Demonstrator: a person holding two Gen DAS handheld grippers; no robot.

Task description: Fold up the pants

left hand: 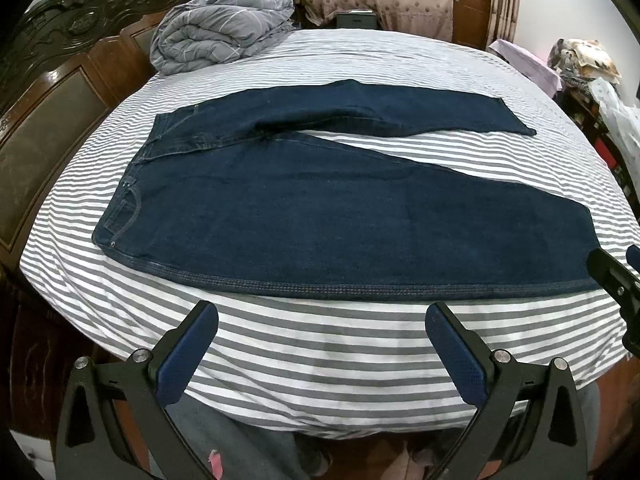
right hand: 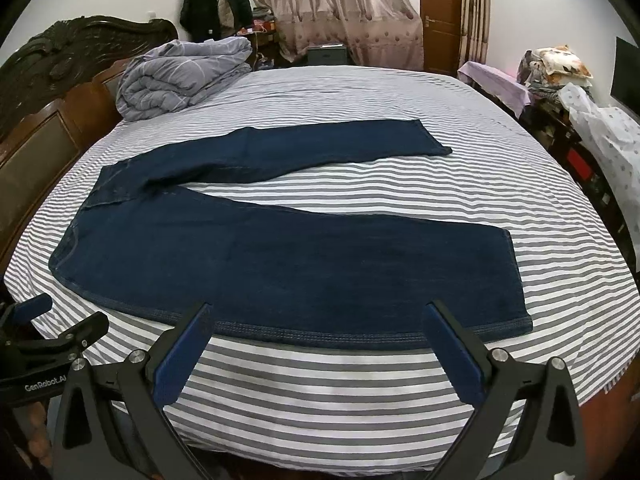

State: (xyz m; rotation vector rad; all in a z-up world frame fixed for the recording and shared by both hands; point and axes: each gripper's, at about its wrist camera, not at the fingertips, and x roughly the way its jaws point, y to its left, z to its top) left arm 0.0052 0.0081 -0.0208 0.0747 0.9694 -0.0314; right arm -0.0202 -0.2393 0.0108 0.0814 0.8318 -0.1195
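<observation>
Left wrist view: dark blue jeans (left hand: 320, 216) lie flat on the striped bed (left hand: 320, 360), legs splayed in a V, waistband left. Left tongs (left hand: 322, 312) and right tongs (right hand: 318, 312) gape apart, empty, at the near seam.

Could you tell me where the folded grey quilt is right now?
In both views the grey quilt sits at the bed's far left corner, beside the headboard, beyond the jeans.

Right gripper (left hand: 618, 280): cut off by the left wrist view's right edge, jaw state unreadable. Left gripper (right hand: 44, 320): partly cut off at the right wrist view's left edge. Clutter (right hand: 560, 68) beside the bed: too small to identify.
</observation>
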